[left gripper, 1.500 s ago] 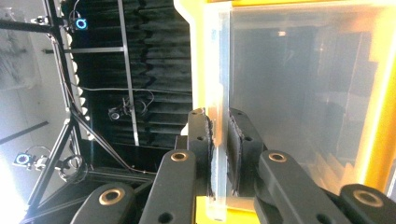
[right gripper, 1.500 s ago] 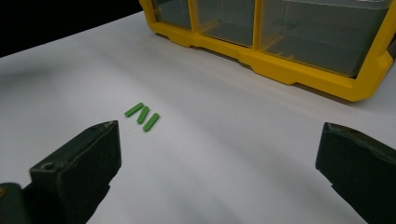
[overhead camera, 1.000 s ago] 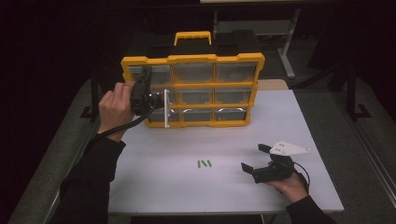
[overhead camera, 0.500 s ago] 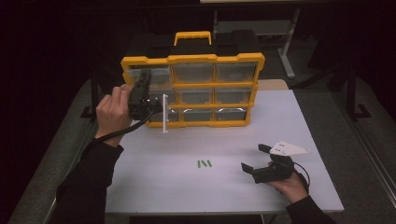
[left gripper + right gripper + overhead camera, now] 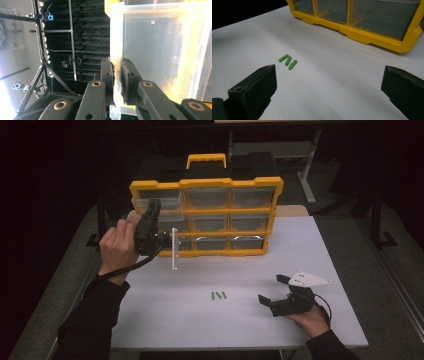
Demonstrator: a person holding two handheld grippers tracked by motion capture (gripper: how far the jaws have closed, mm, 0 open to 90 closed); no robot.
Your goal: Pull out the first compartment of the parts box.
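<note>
I sit at a white table point(image 5: 300, 250) with a yellow plastic organiser cabinet point(image 5: 206, 215) of clear little drawers standing at twelve o'clock, its carry handle on top. My left gripper point(image 5: 162, 237), at about ten o'clock, has its black jaws pressed together on the thin front wall of a clear plastic drawer point(image 5: 160, 50) from the cabinet's left column; pinching that lip gives me a firm hold for sliding the drawer out toward me. In the high view the drawer's pale front point(image 5: 174, 249) stands a little way out from the cabinet face. Three small green plastic sticks point(image 5: 218, 295) lie side by side on the table at six o'clock, near the middle, probably waiting to go into the drawer once it is open. My right gripper point(image 5: 274, 290) rests at four o'clock, jaws spread wide and empty, pointed toward the sticks point(image 5: 287, 60), ready to pick them up.
</note>
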